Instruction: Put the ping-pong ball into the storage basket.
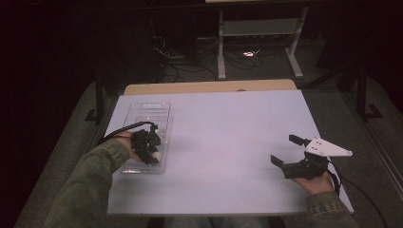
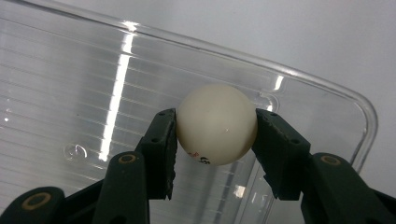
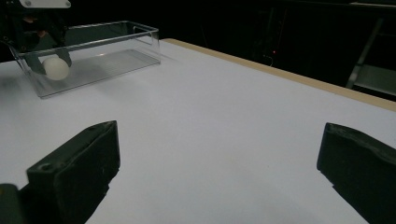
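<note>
Left tool (image 2: 215,140) is clamped on the ball (image 2: 217,123), sitting low inside the clear bin (image 1: 142,110) at the worktop's (image 1: 228,142) left edge, so imo I lift straight up. Right tool (image 1: 287,153) wide open, holding nothing, well apart.

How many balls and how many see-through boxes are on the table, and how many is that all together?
White ball: 1, pinched by the left gripper
Clear plastic box: 1
Total: 2 things on the white table
</note>
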Available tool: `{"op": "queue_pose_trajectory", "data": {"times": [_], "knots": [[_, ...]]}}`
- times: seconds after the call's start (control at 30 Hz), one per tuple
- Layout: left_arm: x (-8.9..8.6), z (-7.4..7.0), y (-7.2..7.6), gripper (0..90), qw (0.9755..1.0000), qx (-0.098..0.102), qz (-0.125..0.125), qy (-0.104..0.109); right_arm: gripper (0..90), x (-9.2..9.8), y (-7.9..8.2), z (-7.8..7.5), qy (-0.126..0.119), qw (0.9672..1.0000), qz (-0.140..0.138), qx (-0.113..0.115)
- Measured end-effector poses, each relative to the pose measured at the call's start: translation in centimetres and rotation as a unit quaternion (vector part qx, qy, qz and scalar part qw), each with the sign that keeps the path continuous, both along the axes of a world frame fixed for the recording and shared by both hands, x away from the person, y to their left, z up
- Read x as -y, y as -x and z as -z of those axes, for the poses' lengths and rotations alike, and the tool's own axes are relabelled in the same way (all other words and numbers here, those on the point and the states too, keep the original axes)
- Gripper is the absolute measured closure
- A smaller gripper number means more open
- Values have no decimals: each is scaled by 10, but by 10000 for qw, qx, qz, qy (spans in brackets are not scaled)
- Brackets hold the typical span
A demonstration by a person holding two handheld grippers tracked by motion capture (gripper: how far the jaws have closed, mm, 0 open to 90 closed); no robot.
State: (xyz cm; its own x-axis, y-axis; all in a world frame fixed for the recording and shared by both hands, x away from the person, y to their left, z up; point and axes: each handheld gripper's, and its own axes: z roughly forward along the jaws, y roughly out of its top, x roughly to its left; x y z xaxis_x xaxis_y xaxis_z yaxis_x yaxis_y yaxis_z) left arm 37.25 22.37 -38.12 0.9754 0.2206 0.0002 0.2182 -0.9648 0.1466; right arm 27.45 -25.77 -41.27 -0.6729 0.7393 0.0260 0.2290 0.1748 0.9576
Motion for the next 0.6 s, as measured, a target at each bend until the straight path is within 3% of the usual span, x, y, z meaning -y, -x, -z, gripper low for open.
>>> {"op": "queue_pose_trajectory", "data": {"times": [0.23,0.33,0.6], "knots": [[0,0,-1,493,10000,37,-54,-17,0,0,0,-1,9,10000,2,24],[-2,-1,-1,429,9998,115,-132,-43,0,0,1,-1,2,10000,9,23],[-4,-6,-1,373,9995,124,-280,42,0,1,0,0,-25,10000,19,6]]}}
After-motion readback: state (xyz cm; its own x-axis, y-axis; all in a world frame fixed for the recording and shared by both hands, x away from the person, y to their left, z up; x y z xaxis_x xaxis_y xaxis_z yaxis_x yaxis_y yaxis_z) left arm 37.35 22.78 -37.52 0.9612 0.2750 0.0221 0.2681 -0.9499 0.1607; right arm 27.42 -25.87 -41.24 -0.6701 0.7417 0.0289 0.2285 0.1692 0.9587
